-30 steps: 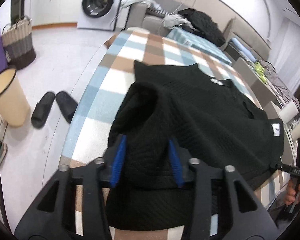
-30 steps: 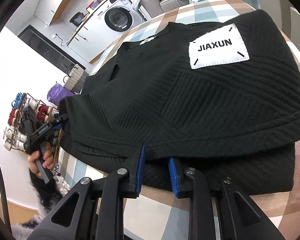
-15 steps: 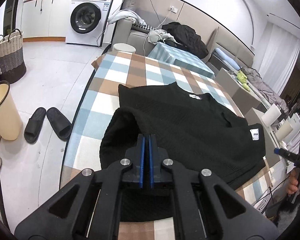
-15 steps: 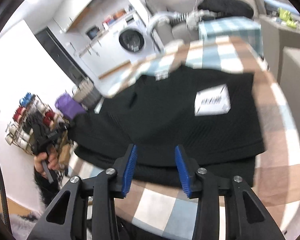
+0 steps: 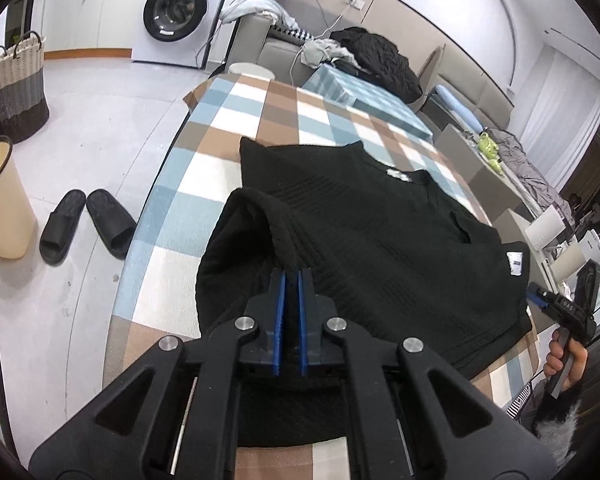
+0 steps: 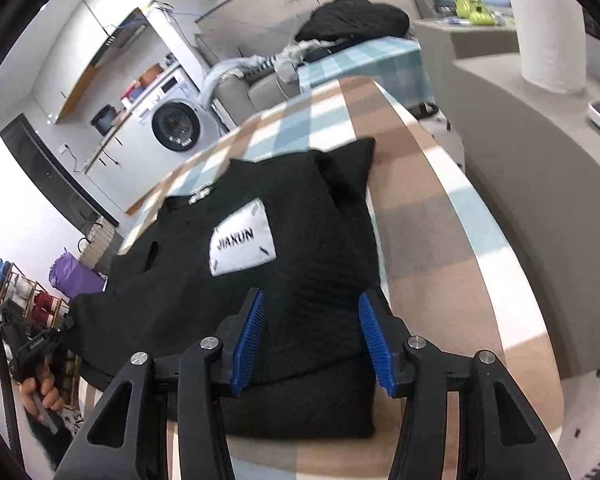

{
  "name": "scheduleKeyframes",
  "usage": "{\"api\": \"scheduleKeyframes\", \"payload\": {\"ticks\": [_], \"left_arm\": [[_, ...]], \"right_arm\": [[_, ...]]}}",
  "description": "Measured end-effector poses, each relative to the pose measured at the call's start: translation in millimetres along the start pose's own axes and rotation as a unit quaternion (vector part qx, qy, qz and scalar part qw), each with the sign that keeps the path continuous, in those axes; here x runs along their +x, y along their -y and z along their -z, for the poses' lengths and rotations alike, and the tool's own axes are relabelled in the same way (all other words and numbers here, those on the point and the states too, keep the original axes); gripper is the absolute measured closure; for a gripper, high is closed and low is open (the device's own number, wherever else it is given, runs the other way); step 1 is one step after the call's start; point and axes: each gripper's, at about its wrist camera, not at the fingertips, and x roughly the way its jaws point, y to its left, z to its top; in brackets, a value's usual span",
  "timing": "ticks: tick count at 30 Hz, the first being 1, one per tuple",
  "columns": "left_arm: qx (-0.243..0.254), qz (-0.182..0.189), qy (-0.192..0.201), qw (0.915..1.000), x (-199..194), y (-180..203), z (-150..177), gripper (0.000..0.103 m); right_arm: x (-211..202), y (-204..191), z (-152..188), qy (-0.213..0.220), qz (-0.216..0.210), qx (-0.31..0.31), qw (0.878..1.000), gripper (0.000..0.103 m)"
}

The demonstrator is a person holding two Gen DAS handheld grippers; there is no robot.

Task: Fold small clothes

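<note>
Sweater (image 5: 380,240) half folded; our left gripper (image 5: 291,280) pinches sleeve fold, right gripper (image 6: 314,336) spread above hem; next we lay sleeve flat

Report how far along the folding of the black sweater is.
Done: the black sweater lies on the checked table, its hem doubled under near the right gripper. In hand: the left gripper has its jaws shut on a raised fold at the sleeve side, while the right one is open, holding nothing. Left: lay that fold across and finish a compact stack.
</note>
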Motion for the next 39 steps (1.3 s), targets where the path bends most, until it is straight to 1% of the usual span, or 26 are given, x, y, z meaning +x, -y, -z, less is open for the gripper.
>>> {"api": "scheduleKeyframes", "payload": {"ticks": [2,3,4,6,8,9,11,12,13,15,16,19,22,25,29,30,32,33,36,37,39], "left_arm": [[0.003,-0.01,-0.009,0.9999,7,0,2,0.088],[0.003,-0.014,-0.014,0.9998,11,-1,3,0.076],[0.0,-0.018,-0.013,0.9998,13,-1,3,0.068],[-0.001,-0.024,-0.014,0.9996,19,-1,4,0.066],[0.002,-0.02,-0.014,0.9997,23,0,5,0.066],[0.004,-0.016,-0.012,0.9998,25,1,6,0.066],[0.01,-0.018,-0.011,0.9997,28,4,6,0.084],[0.015,-0.018,-0.01,0.9997,28,5,6,0.097],[0.017,-0.017,-0.007,0.9997,27,6,6,0.098],[0.02,-0.014,0.008,0.9997,22,8,4,0.099],[0.021,-0.013,0.016,0.9996,18,9,2,0.1],[0.022,-0.003,0.03,0.9993,8,10,-4,0.1],[0.014,0.008,0.046,0.9988,0,10,-16,0.1],[0.016,0.008,0.061,0.998,-2,10,-36,0.1],[0.012,0.003,0.08,0.9967,1,8,-69,0.1],[0.011,0.006,0.084,0.9964,2,8,-77,0.1],[0.01,0.0,0.089,0.996,9,6,-94,0.1],[0.008,-0.002,0.091,0.9958,14,5,-103,0.1],[-0.003,-0.007,0.084,0.9965,34,-2,-123,0.1],[-0.006,-0.011,0.074,0.9972,44,-5,-128,0.1],[-0.007,-0.016,0.055,0.9983,59,-9,-131,0.1]], "right_arm": [[1,-2,-4,0.011,0.001,-0.01,1.0,0.053],[3,-2,-8,0.014,0.004,-0.015,1.0,0.053],[3,-2,-10,0.017,0.008,-0.017,1.0,0.053],[6,0,-16,0.023,0.031,-0.02,0.999,0.053],[10,0,-25,0.028,0.039,-0.03,0.998,0.053],[13,1,-28,0.027,0.033,-0.031,0.999,0.053],[22,1,-35,0.025,0.022,-0.031,0.999,0.053],[25,-1,-37,0.022,0.025,-0.039,0.999,0.066],[28,-4,-39,0.021,0.023,-0.049,0.998,0.085],[27,-13,-38,0.026,0.016,-0.076,0.997,0.099],[24,-18,-37,0.028,0.004,-0.092,0.995,0.1],[11,-25,-35,0.029,-0.036,-0.107,0.993,0.1],[-2,-20,-43,0.039,-0.068,-0.078,0.994,0.1],[-7,-14,-58,0.053,-0.093,-0.041,0.993,0.1],[2,-17,-83,0.069,-0.084,-0.02,0.994,0.101],[5,-19,-90,0.076,-0.081,-0.015,0.994,0.101],[10,-23,-102,0.094,-0.076,-0.012,0.993,0.101],[14,-26,-108,0.099,-0.065,-0.012,0.993,0.101],[29,-35,-123,0.111,-0.031,-0.01,0.993,0.101],[37,-36,-128,0.11,-0.014,-0.003,0.994,0.101],[51,-36,-135,0.102,0.004,-0.008,0.995,0.1]]}}
